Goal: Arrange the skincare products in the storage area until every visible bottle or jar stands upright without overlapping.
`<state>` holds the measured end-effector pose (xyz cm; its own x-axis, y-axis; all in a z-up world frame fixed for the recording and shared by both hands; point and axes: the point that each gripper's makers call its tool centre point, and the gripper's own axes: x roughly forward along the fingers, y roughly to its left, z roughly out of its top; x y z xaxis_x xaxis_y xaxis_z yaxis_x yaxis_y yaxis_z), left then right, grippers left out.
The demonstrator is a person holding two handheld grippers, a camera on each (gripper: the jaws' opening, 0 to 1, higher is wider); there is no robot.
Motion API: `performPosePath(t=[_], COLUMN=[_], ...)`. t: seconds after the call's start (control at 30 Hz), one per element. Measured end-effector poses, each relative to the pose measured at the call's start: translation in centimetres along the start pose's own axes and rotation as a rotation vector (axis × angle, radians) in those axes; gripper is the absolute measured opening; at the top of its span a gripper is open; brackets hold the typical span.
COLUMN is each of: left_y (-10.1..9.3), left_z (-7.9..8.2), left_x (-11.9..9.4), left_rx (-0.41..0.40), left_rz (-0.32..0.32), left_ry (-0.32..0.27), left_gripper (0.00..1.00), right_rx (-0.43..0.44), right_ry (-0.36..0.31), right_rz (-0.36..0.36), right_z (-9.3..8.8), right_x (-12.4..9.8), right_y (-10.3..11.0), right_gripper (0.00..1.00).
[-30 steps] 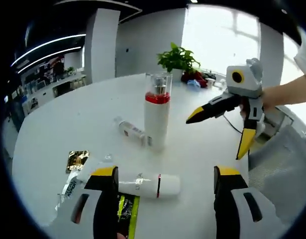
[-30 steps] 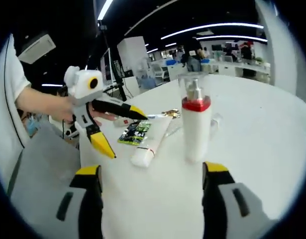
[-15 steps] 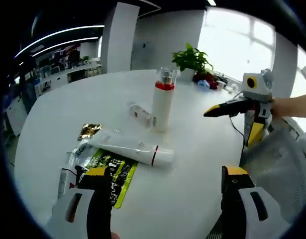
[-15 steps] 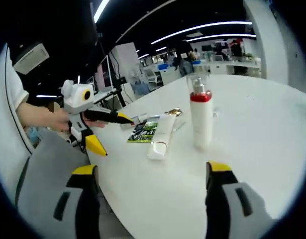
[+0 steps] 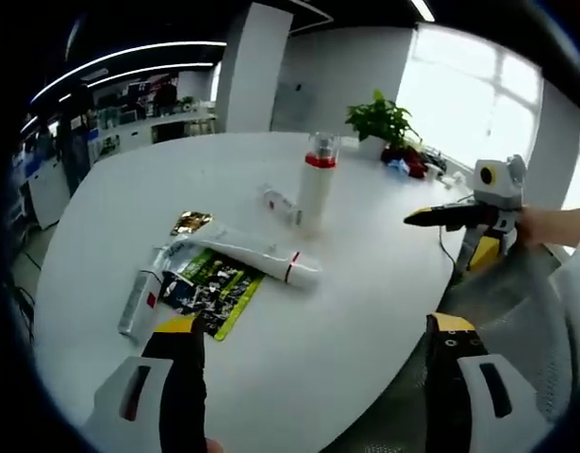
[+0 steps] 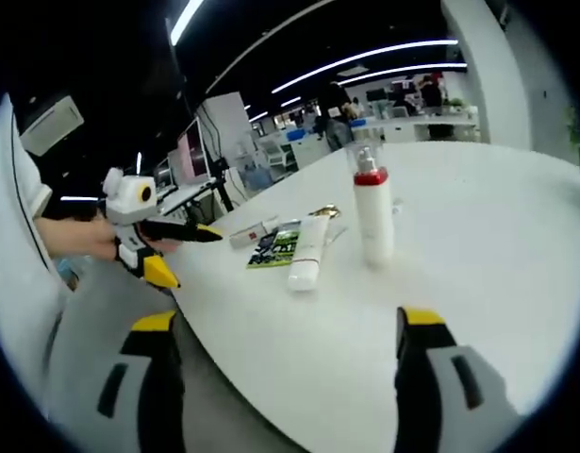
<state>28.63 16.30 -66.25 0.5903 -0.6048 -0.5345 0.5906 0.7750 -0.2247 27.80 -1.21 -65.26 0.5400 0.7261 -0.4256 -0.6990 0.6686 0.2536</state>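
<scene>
Left gripper view: the left gripper [image 5: 308, 354] hangs spread wide and empty above the white table [image 5: 299, 377] near its edge. Ahead of its left jaw lie a green-black sachet [image 5: 212, 288] and a small silver tube [image 5: 139, 302]. Past them a white tube [image 5: 256, 261] lies flat, partly over the sachet. Further ahead the pump bottle [image 5: 315, 189] stands upright, a small bottle [image 5: 280, 201] lying beside it. Off to the right, the right gripper [image 5: 440, 231] is held spread and empty over the table edge. Beyond, a potted plant [image 5: 384, 118] sits before bright windows.
</scene>
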Motion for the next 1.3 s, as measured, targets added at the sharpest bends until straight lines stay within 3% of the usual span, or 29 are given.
performPosePath(t=[0.33, 0.47, 1.13, 1.3], left_y=[0.0, 0.0, -0.3, -0.4], left_z=[-0.5, -0.1, 0.1, 0.1], left_x=[-2.5, -3.0, -3.1, -3.1], left_rx=[-0.034, -0.033, -0.026, -0.029], left_rz=[0.049, 0.063, 0.059, 0.053], left_ry=[-0.034, -0.051, -0.065, -0.069], left_gripper=[0.97, 0.97, 0.97, 0.96], right_rx=[0.025, 0.005, 0.030, 0.037], right_ry=[-0.066, -0.047, -0.037, -0.059], right_rz=[-0.025, -0.024, -0.038, -0.073], right_z=[1.9, 1.6, 1.4, 2.4], right_x=[-1.5, -1.4, -1.4, -1.7], right_y=[0.8, 1.3, 0.6, -0.6], right_gripper=[0.97, 0.98, 0.97, 0.91])
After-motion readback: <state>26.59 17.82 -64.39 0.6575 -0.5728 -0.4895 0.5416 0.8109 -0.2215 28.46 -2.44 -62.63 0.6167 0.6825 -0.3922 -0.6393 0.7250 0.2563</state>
